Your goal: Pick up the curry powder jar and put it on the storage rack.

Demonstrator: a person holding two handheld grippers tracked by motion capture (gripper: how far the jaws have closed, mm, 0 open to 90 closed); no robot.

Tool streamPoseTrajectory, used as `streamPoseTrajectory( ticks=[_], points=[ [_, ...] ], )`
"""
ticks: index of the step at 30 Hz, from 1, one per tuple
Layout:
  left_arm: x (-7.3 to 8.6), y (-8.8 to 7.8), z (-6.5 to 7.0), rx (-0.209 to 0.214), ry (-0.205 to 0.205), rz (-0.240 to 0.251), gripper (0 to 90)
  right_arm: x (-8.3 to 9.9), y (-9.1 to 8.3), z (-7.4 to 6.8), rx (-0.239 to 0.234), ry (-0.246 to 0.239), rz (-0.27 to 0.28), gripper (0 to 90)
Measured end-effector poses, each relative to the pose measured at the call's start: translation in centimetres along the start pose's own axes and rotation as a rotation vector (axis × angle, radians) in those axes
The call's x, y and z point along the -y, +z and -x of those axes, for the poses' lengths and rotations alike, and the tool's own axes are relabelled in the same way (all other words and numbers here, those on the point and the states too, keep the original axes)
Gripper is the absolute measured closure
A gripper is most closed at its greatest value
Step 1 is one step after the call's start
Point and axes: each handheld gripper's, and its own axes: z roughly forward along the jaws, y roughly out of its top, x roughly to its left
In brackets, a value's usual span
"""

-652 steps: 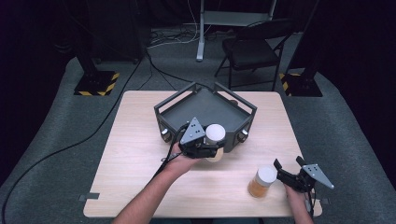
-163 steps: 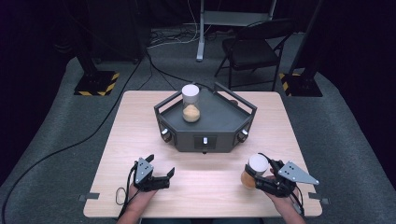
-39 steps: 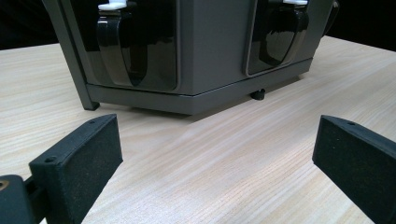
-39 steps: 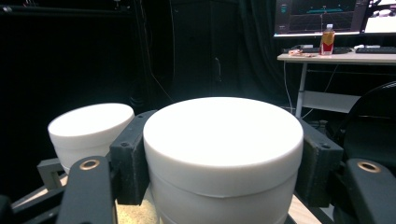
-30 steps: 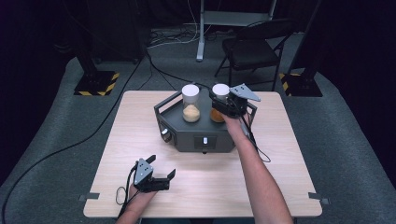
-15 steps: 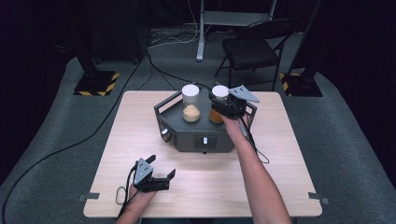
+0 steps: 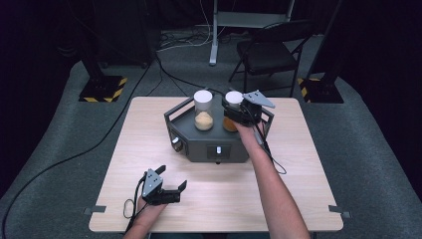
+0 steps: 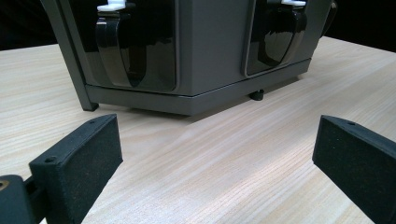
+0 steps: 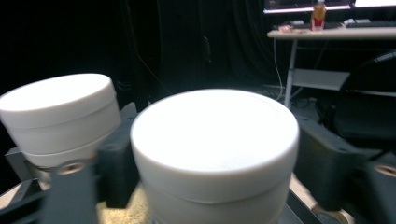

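Right claw [image 7: 234,113] just loosening around second jar [image 7: 232,105], seated in rack [image 7: 209,147] — left claw [image 7: 171,180] spread, idle on tabletop [image 7: 298,164].

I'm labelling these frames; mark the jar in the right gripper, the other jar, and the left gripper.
right-hand jar [image 9: 215,126], right gripper view, white lid top.
left-hand jar [image 7: 203,112], high view, clear wall.
left gripper [image 7: 170,180], high view, between its open jaws.
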Motion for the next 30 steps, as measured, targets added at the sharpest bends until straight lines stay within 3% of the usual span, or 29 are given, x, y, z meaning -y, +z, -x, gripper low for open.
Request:
streamPoseTrajectory(
  ticks=[2,3,7,12,20,30],
  points=[
    [0.0,0.0,0.0,0.000,0.001,-0.001,1.4,-0.1,0.0,0.3,-0.011,0.008,-0.012,1.5],
    [0.0,0.0,0.0,0.000,0.002,0.000,1.3,0.0,0.0,0.4,-0.020,0.010,-0.011,0.0],
    [0.0,0.0,0.0,0.001,0.002,-0.002,1.2,0.5,-0.3,1.0,-0.037,0.041,0.007,0.0],
    [0.0,0.1,0.0,0.001,0.002,-0.003,1.2,0.5,-0.9,1.3,-0.042,0.037,0.008,0.0],
    [-0.1,0.1,0.1,0.002,0.008,-0.008,1.2,0.6,-3.0,1.7,-0.081,0.007,0.044,0.0],
    [-0.1,0.2,-0.1,0.010,0.003,-0.009,1.2,1.1,-5.4,1.6,-0.082,-0.043,0.062,0.0]
  ],
)
